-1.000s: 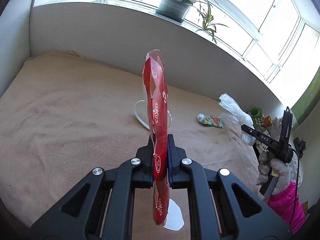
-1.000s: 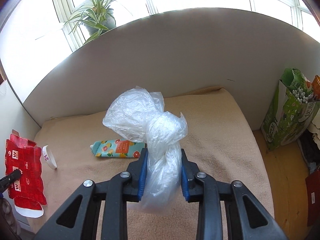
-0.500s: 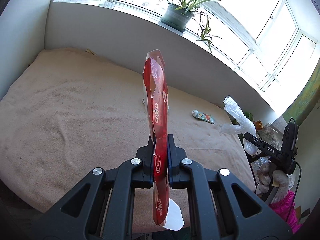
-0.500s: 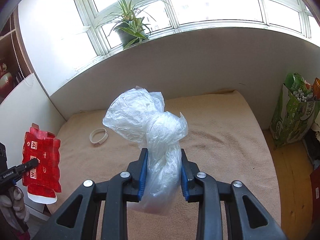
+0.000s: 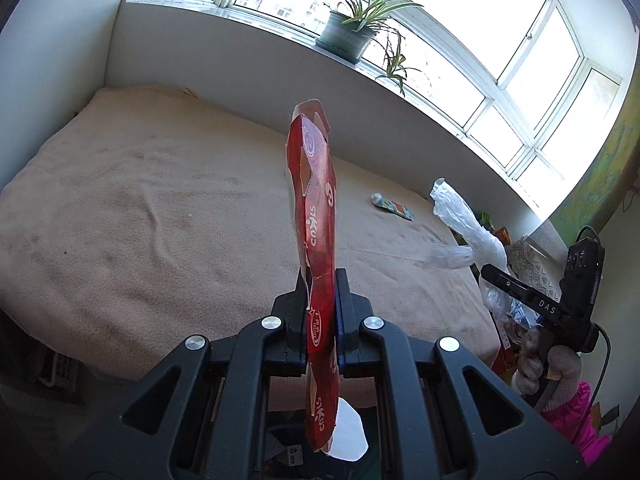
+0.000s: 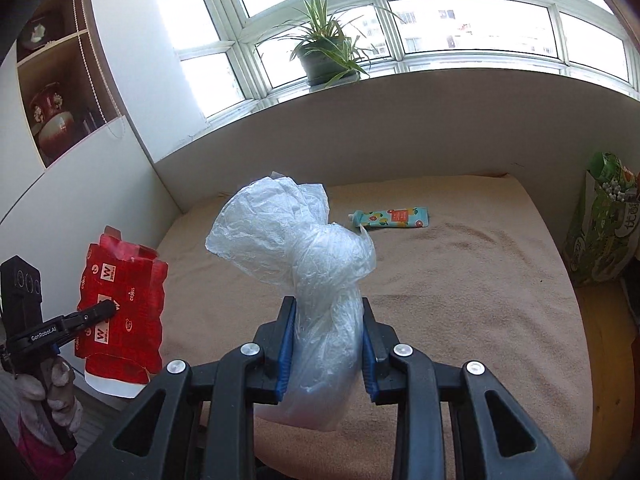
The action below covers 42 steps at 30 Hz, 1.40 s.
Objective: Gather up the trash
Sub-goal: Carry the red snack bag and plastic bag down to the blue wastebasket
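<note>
Red carton (image 5: 316, 216) pinched flat in left gripper (image 5: 318, 312); plastic bag (image 6: 308, 264) clamped in right gripper (image 6: 326, 344), both clear of bed (image 6: 460, 280) for carrying; tube (image 6: 390, 218) on bed.

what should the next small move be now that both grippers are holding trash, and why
Probably carry both pieces off the bed toward wherever the trash goes; no bin shows in either view. The left gripper is shut on the flattened red carton, the right gripper on the crumpled plastic bag, so neither can take the colourful tube lying on the beige blanket.
</note>
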Tool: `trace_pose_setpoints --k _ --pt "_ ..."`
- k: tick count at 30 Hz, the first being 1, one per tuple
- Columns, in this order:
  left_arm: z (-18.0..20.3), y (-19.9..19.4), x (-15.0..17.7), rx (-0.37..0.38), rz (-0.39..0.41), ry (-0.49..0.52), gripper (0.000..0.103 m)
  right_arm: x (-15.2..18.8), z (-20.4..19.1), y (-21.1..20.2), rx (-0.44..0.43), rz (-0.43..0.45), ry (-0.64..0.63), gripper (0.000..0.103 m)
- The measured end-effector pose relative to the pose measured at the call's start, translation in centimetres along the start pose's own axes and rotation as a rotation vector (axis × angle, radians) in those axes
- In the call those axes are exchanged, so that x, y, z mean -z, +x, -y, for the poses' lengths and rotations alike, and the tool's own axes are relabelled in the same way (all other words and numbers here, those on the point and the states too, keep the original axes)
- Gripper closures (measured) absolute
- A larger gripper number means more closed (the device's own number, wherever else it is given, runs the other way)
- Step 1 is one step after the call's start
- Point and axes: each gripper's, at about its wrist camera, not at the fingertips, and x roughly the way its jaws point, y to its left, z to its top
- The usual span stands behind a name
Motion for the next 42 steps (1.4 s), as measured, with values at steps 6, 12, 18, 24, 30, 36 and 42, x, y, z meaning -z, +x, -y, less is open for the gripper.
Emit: trace_pose_setpoints --k 6,12,18,24,30,36,42 --pt "0.8 -2.1 2.2 -0.062 0.019 0.081 0.096 2.2 -2.5 -0.8 -0.031 -0.021 -0.038 0.075" --pt "1.8 -3.7 4.7 -0.085 0.002 0.147 0.096 4.4 -4.9 -1.4 -0.058 -0.039 -0.076 0.075" --pt "2.9 -4.7 7.7 -0.095 -0.021 0.196 0.096 6.9 -5.9 -1.5 -0.098 -0.082 -0.064 0.075" --pt "4.1 -5.1 11.1 -0.105 -0.05 0.239 0.096 10.1 -6.2 -2.2 -0.104 -0.121 -0.066 0.075" --pt "4.9 -4.8 14.6 -0.102 -0.103 0.266 0.096 13.0 -5.6 -3.4 -0.103 -0.146 -0.059 0.075" --pt "5.2 -4.3 17.4 -0.099 -0.151 0.264 0.096 16.0 -5.3 -4.2 -0.095 -0.18 -0.05 0.075" --pt "4.6 -2.3 19.9 -0.103 -0.23 0.242 0.096 18.2 -4.9 -3.7 -0.073 -0.216 -0.063 0.075"
